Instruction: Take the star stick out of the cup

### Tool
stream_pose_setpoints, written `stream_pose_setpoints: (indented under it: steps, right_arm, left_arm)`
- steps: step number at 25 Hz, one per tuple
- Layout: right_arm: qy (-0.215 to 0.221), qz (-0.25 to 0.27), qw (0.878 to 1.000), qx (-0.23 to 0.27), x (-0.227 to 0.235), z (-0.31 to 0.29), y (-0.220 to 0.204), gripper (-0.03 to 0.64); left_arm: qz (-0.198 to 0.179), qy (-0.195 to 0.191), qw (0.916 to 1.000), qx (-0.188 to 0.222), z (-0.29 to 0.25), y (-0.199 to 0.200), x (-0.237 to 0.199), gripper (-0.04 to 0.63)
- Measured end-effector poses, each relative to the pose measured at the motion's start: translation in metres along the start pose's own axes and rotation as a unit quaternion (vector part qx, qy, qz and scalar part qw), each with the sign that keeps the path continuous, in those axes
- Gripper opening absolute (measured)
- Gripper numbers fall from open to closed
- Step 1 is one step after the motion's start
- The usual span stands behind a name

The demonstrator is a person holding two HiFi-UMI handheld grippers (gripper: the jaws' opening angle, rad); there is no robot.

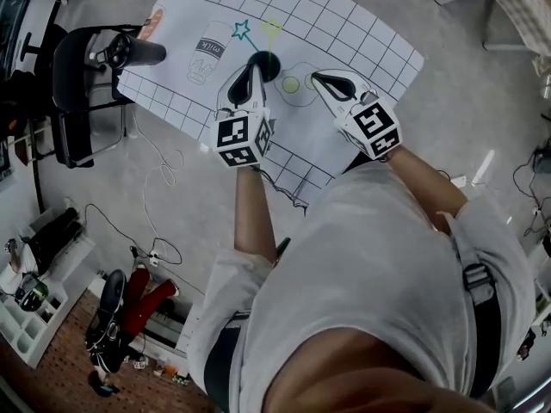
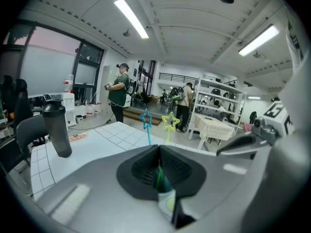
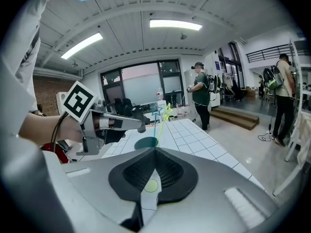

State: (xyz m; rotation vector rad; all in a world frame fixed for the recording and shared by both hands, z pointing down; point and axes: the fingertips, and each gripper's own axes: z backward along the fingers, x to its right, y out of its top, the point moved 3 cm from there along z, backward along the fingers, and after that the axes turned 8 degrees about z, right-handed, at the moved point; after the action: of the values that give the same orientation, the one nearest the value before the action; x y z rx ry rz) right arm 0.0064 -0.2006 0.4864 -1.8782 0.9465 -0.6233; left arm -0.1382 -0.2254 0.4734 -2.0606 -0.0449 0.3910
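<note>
A dark green cup [image 1: 269, 65] stands on the white gridded mat [image 1: 362, 33]. A blue star stick [image 1: 242, 31] and a yellow star stick [image 1: 271, 28] rise out of it. My left gripper [image 1: 256, 62] is shut and empty, its tips right beside the cup's left rim. My right gripper [image 1: 316, 77] is shut and empty, a short way right of the cup. In the left gripper view the blue star [image 2: 145, 118] and yellow star [image 2: 170, 122] show above the shut jaws. In the right gripper view the cup [image 3: 146, 142] sits just ahead, with the left gripper [image 3: 138, 124] beside it.
A dark shaker bottle [image 1: 138, 52] stands at the mat's left edge, also seen as the bottle [image 2: 56, 127] in the left gripper view. A black chair [image 1: 82, 84] is left of the table. Green printed circles [image 1: 291, 84] mark the mat. People stand in the background.
</note>
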Motion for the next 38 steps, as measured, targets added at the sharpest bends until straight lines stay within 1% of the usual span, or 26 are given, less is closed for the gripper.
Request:
stream_pose_setpoints:
  steps: [4,5,6,7,11,16,18,19,22,28,31,34,36,38]
  right_arm:
    - [-0.001,-0.006,1.0,-0.007,0.01,-0.006,-0.004,0.0]
    - [-0.002,-0.007,1.0,-0.009,0.012,-0.007,-0.005,0.0]
    - [-0.002,-0.009,1.0,-0.01,0.014,-0.008,-0.006,0.0]
    - [-0.002,-0.01,1.0,-0.011,0.016,-0.01,-0.007,0.0]
    - [-0.005,-0.017,1.0,-0.015,0.021,-0.014,-0.009,0.0]
    - [-0.01,-0.023,1.0,-0.016,0.024,-0.015,-0.015,0.0]
    - [-0.013,-0.025,0.999,-0.019,0.024,-0.013,-0.016,0.0]
    - [-0.015,-0.025,0.999,-0.02,0.025,-0.012,-0.016,0.0]
    - [-0.019,-0.024,0.999,-0.018,0.024,-0.008,-0.015,0.0]
    - [-0.021,-0.012,1.0,-0.005,0.018,0.004,-0.005,0.0]
    - [-0.018,-0.007,1.0,0.008,0.005,0.01,0.003,0.0]
    - [-0.008,0.006,1.0,0.021,-0.011,0.017,0.01,0.0]
    - [-0.005,0.017,1.0,0.024,-0.019,0.022,0.012,0.0]
    - [-0.003,0.025,0.999,0.026,-0.026,0.029,0.014,0.0]
  left_arm:
    - [-0.013,0.009,0.9998,-0.009,-0.021,0.005,-0.012,0.005]
    - [-0.013,0.008,0.9998,-0.013,-0.026,0.006,-0.013,0.031]
    - [-0.014,0.006,0.9997,-0.019,-0.031,0.006,-0.015,0.082]
    - [-0.015,0.003,0.9995,-0.026,-0.035,0.005,-0.015,0.1]
    - [-0.022,-0.008,0.9987,-0.046,-0.05,0.002,-0.016,0.104]
    - [-0.018,-0.01,0.9987,-0.046,-0.06,0.001,-0.019,0.096]
    - [-0.008,-0.008,0.9993,-0.034,-0.059,0.003,-0.02,0.027]
    - [-0.001,-0.008,0.9996,-0.026,-0.059,0.005,-0.021,0.018]
    - [0.013,-0.002,0.9999,-0.004,-0.054,0.011,-0.023,0.014]
    - [0.012,0.023,0.9974,0.067,-0.021,0.045,-0.018,0.014]
    - [0.014,0.044,0.9938,0.101,0.002,0.059,-0.022,0.014]
    - [0.014,0.068,0.9871,0.144,0.03,0.074,-0.023,0.014]
    - [0.005,0.079,0.9825,0.169,0.046,0.086,-0.02,0.015]
    - [-0.005,0.084,0.9794,0.183,0.06,0.095,-0.014,0.014]
